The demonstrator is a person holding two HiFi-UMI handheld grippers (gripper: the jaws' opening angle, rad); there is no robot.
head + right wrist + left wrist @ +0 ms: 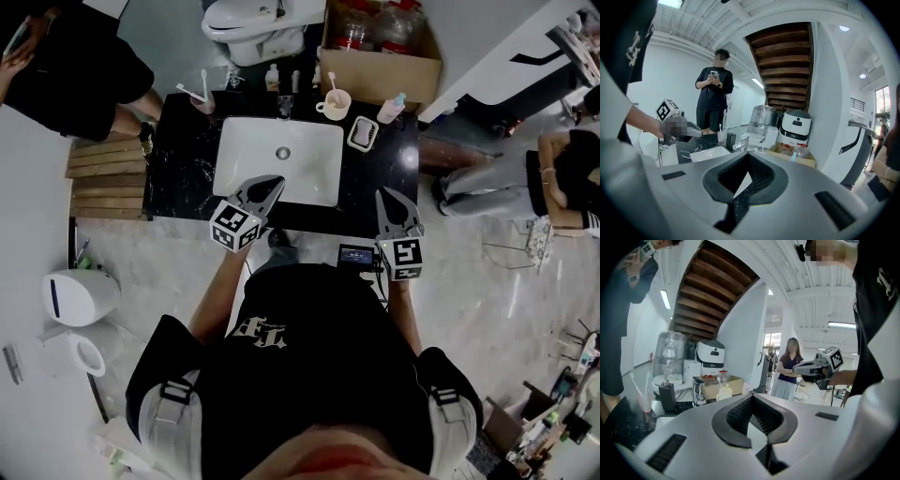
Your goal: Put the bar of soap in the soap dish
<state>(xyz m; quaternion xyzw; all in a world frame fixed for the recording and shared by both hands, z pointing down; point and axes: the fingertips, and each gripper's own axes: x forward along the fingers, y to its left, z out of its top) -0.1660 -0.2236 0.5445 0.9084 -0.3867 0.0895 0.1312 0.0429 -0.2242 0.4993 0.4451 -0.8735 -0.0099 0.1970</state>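
The white soap dish [363, 133] sits on the black counter [178, 159] at the back right of the sink, with a pale shape in it that looks like the bar of soap. Both grippers hang over the counter's near edge, well short of the dish. My left gripper [272, 187] is over the sink's front edge, its jaws together and empty [751, 397]. My right gripper [387, 197] is by the front right corner, also shut on nothing [749, 157]. Each gripper view shows the other gripper off to the side.
A white sink [279, 161] with a tap [284, 105] fills the counter's middle. Behind it stand a mug with a toothbrush [333, 103], a pink cup [202, 99] and a small bottle [390, 108]. A cardboard box [380, 47], a toilet [258, 23] and bystanders surround the counter.
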